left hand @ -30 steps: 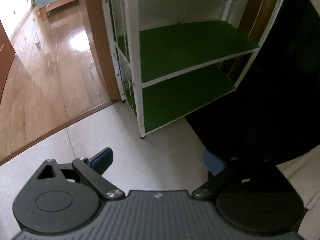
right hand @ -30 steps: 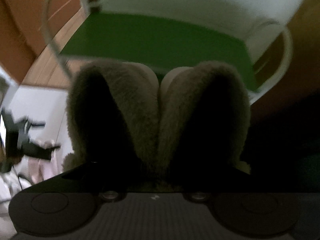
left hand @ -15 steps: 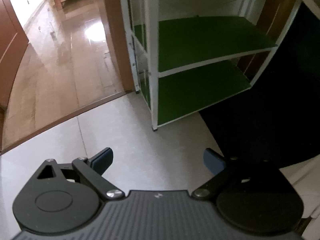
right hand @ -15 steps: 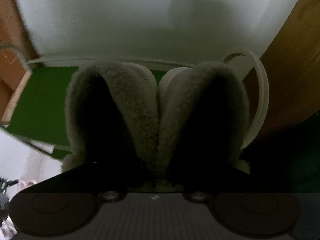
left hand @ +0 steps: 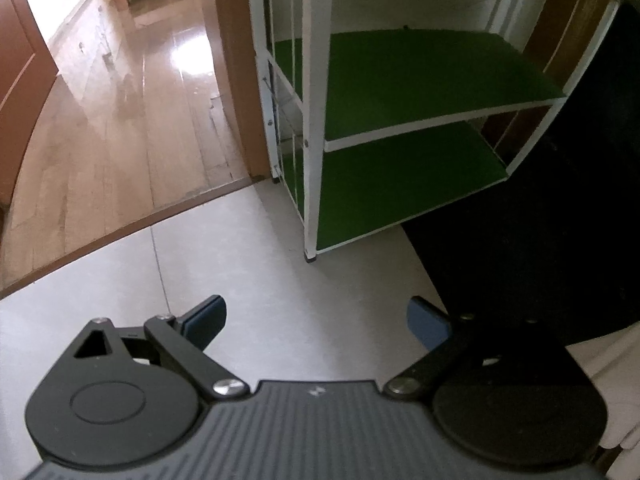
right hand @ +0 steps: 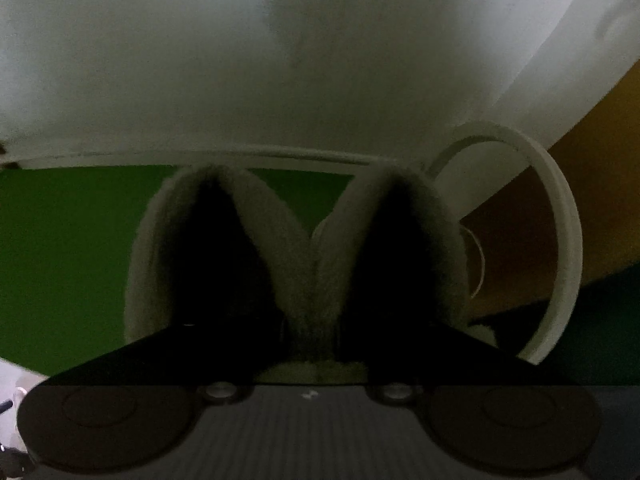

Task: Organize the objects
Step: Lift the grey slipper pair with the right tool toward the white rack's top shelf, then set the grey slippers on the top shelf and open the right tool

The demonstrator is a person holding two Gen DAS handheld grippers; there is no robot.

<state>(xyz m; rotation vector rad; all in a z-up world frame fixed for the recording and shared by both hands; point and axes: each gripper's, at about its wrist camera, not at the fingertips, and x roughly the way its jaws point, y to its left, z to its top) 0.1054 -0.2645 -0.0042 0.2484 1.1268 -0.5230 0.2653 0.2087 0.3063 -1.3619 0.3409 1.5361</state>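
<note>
My right gripper [right hand: 314, 320] is shut on a pair of fluffy grey earmuffs [right hand: 280, 240]. The two fuzzy ear pads fill the middle of the right wrist view and hide the fingertips. Their white headband [right hand: 560, 240] arcs out to the right. The earmuffs are held just over a green shelf board [right hand: 60, 248], close to a white wall. My left gripper [left hand: 316, 320] is open and empty, low over pale floor tiles. A white-framed shelf unit [left hand: 312, 140] with two green boards [left hand: 420, 76] stands ahead of it.
A wooden door frame [left hand: 230, 60] and a glossy wood floor [left hand: 120, 120] lie left of the shelf unit. A dark mass [left hand: 560, 220] fills the right side of the left wrist view. Brown wood [right hand: 600, 152] stands right of the earmuffs.
The right gripper has carried the earmuffs in toward the shelf and wall; the green board has slid to the left and lower. The left gripper's view has shifted left, so the shelf unit sits further right.
</note>
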